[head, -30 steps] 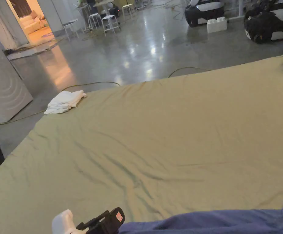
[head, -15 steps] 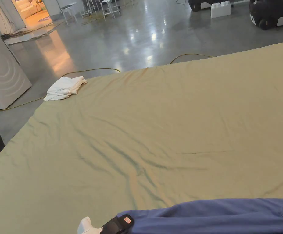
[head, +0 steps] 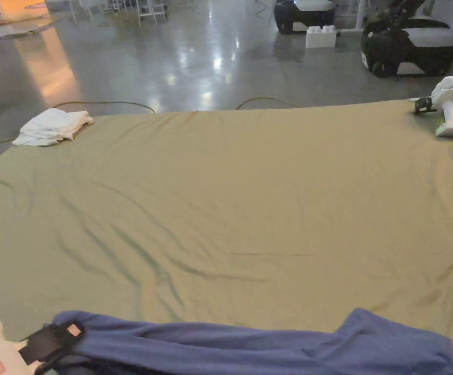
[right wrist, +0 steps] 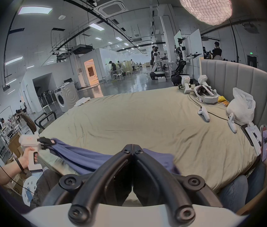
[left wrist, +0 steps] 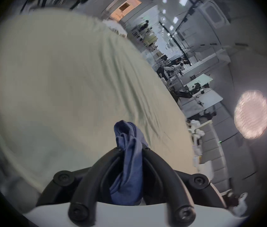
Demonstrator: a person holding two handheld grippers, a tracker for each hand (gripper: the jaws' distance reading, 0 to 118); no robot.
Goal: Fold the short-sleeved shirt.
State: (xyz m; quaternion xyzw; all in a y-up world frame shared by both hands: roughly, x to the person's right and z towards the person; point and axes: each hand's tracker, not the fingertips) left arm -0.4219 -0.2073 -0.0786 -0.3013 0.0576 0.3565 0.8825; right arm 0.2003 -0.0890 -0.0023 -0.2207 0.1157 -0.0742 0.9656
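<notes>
1. The left gripper [left wrist: 132,148] has its two black fingers [left wrist: 95,173] pressed together on a bunched fold of the blue short-sleeved shirt [head: 250,344]; the cloth fills the gap between them and sticks out past their tips.
2. In the head view that same left gripper [head: 50,342] sits at the shirt's left end, with the cloth running away from its fingers to the right.
3. The shirt lies as a long, rumpled band along the near edge of the bed [head: 250,195], which is covered with a beige sheet.
4. The right gripper [right wrist: 132,147] shows its fingers meeting at the tips, with no gap between them. Blue cloth [right wrist: 86,158] lies right behind and to both sides of the tips, but whether any is pinched between them cannot be told.
5. In the right gripper view a hand [right wrist: 28,158] holds the left gripper [right wrist: 47,142], well to the left of the right fingers.
6. Far beyond the fingers, a folded white cloth [head: 52,127] rests at the bed's far left corner.
7. A spare white gripper [head: 450,105] stands at the far right corner.
</notes>
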